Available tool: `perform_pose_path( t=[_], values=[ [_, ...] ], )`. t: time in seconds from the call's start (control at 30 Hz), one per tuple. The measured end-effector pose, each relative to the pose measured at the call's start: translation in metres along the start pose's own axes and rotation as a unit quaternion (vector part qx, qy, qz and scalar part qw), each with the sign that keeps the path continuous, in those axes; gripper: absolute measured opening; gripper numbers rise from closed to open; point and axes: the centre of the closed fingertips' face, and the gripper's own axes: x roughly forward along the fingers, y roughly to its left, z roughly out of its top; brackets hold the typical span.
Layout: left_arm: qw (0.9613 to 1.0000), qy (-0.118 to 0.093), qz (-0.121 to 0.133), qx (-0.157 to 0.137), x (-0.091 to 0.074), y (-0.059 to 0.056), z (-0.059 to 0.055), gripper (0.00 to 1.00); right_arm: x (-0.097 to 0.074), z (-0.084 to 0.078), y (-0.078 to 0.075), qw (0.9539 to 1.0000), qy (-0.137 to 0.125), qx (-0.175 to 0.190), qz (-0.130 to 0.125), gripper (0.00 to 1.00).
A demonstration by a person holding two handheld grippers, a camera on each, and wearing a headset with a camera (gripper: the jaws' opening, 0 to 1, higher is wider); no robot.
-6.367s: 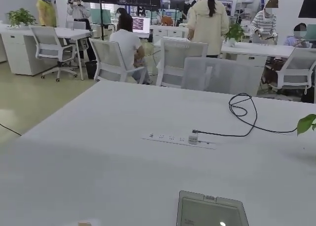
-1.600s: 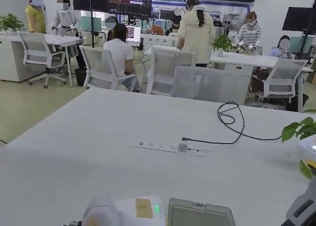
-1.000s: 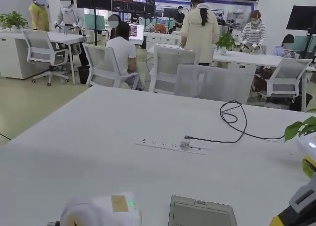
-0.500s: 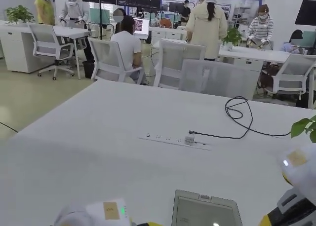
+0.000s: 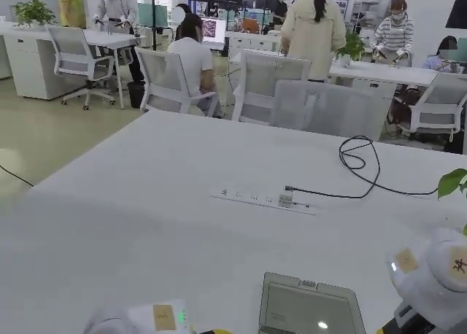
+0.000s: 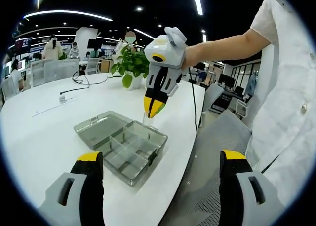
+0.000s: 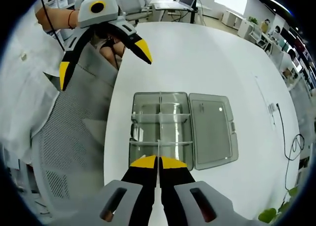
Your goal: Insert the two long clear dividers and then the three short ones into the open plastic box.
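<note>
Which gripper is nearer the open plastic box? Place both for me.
Right. The right gripper hangs just above the edge of the plastic box, jaws shut; the left gripper is back near the edge of the table, jaws wide open.

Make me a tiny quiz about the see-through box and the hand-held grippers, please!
1. True or false: the left hand-held gripper has its jaws wide apart.
2. Where is the lid of the box? A) shut on the box B) lying open, flat on the table C) pinched between jaws
3. Fill in: the right hand-held gripper has its jaws ___.
Key: 1 true; 2 B; 3 shut.
</note>
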Motion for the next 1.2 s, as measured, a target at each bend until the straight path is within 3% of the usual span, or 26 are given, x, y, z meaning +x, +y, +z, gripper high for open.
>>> perform_pose_path(
  t=[0.73, 0.87, 1.2],
  values=[
    [1.0, -0.003, -0.001, -0.004, 0.002, -0.001, -0.001, 1.0, 0.02, -0.011, -0.005, 0.9998, 0.018, 0.005, 0.01, 0.03],
    [1.0, -0.005, 0.0, -0.005, 0.001, -0.001, -0.001, 1.0, 0.023, -0.013, -0.006, 0.9996, 0.011, 0.017, 0.018, 0.03],
    [0.9999, -0.008, 0.001, -0.007, 0.0, -0.001, -0.001, 1.0, 0.025, -0.014, -0.005, 0.9999, 0.0, 0.005, 0.014, 0.03]
  ],
)
